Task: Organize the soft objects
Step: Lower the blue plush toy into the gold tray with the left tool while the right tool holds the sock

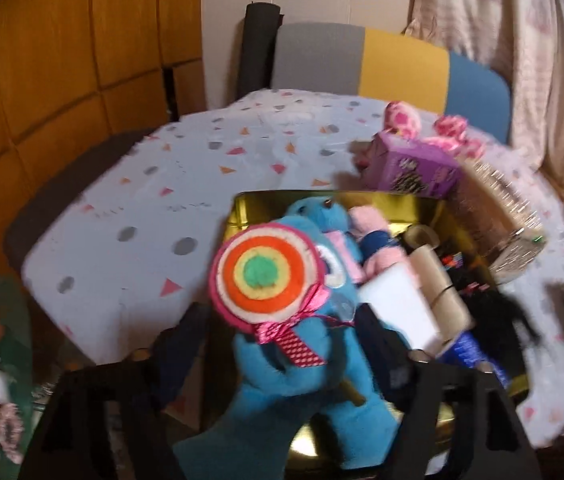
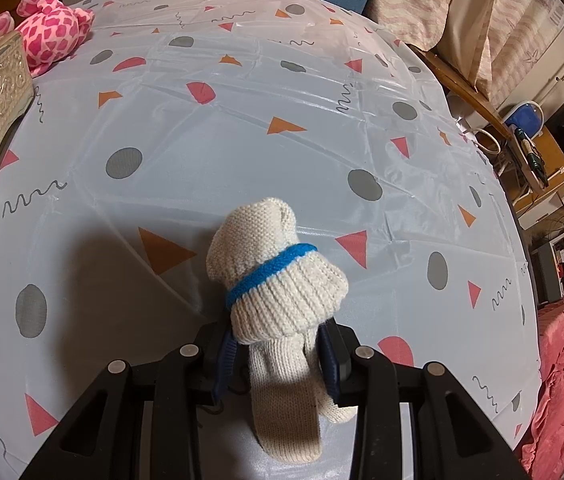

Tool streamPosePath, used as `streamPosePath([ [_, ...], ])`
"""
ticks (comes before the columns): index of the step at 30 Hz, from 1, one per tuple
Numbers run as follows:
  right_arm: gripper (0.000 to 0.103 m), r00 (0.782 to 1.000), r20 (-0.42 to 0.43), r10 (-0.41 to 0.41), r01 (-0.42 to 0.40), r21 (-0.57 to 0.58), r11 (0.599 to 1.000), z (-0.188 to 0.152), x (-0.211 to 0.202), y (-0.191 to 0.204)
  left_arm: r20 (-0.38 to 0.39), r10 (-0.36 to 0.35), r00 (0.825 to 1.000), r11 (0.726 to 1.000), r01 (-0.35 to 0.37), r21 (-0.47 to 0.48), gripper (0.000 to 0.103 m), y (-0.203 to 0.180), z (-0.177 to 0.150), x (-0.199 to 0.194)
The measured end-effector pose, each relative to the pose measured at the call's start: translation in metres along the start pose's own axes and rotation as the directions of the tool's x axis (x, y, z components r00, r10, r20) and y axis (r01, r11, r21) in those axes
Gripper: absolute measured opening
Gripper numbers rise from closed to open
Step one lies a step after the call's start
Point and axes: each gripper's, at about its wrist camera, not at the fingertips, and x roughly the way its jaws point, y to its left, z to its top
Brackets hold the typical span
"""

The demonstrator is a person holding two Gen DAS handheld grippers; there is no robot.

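The surface (image 2: 242,92), under a pale cloth printed with dots and triangles, fills both views. On it, at the left view's 4 o'clock, an open gold tin (image 1: 393,204) holds mixed items. A silver embossed box (image 1: 501,216) leans at its 2 o'clock side. A blue teddy bear (image 1: 282,384) with a felt lollipop (image 1: 262,276) lies partly in the tin, between the left tongs (image 1: 282,364); whether the pads press it cannot be told. A pink spotted plush (image 2: 54,28) sits at the right view's 10 o'clock. The right tongs (image 2: 280,356) grip a cream knitted sock (image 2: 278,280) with a blue band.
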Motion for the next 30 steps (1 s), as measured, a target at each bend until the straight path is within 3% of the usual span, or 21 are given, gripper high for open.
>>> streamPosePath([
  [1,0.036,1.0,-0.001,-0.003,0.003,-0.003,1.0,0.0,0.0,0.001,-0.007,0.027,1.0,1.0,-0.027,0.013,0.062,-0.002,-0.002,0.004],
  [6,0.03,1.0,-0.019,-0.009,0.009,-0.034,0.999,-0.002,-0.002,0.007,-0.018,0.034,0.999,0.999,-0.034,-0.01,0.061,-0.01,-0.006,0.024],
  [10,0.029,0.998,-0.058,0.008,-0.01,-0.018,1.0,-0.004,-0.006,0.007,-0.005,0.03,1.0,0.999,-0.03,-0.023,0.072,-0.015,-0.004,0.031],
  [17,0.029,0.997,-0.048,0.058,-0.056,0.042,0.998,-0.006,-0.014,0.015,-0.003,0.026,1.0,0.999,-0.026,-0.039,0.076,-0.016,-0.005,0.033],
  [26,0.029,0.971,-0.064,0.232,-0.219,0.165,0.962,-0.012,-0.022,0.027,0.045,0.062,0.997,0.997,-0.059,-0.055,0.085,-0.019,-0.003,0.013],
  [30,0.029,0.956,-0.034,0.292,-0.28,0.203,0.938,-0.017,-0.034,0.031,0.068,0.064,0.996,0.996,-0.059,-0.063,0.085,-0.019,0.0,0.003],
])
